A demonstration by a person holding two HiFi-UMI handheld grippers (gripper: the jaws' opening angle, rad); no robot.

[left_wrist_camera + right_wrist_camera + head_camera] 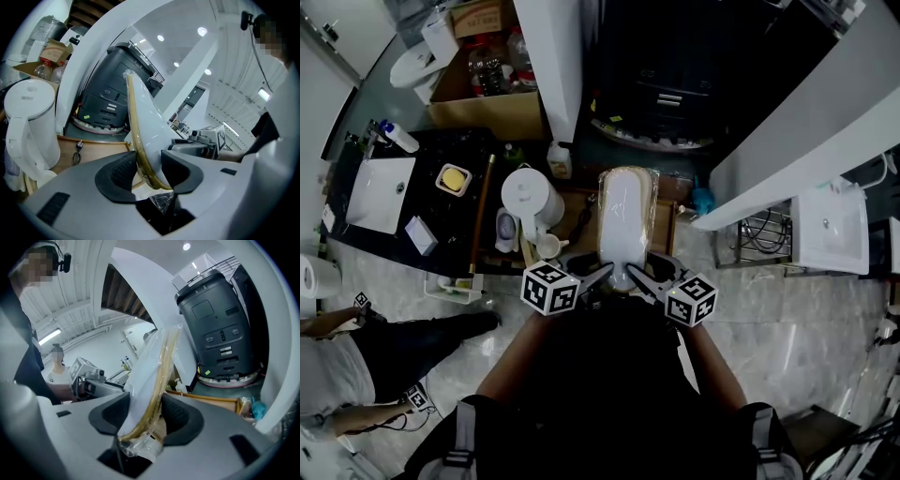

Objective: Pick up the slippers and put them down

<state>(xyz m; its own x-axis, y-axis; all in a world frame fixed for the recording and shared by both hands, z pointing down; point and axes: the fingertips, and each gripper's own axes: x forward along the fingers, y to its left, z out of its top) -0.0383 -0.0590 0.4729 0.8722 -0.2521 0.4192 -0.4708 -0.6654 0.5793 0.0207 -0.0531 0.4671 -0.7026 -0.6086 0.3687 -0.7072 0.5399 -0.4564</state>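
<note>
Currently the slippers (626,217), a white pair in clear plastic wrap, sit at the centre of the head view, lifted and gripped at their near end from both sides. The left gripper (602,277) has its jaws clenched on the pair's edge, and the right gripper (643,277) clamps it likewise. A white kettle (530,195) stands just left, beside the dark counter (431,211).

Left forearm (520,352) and right forearm (712,361) reach forward side by side; left tool (602,277) and right tool (641,277) converge, each clamped on the near end of the slippers (626,220).
</note>
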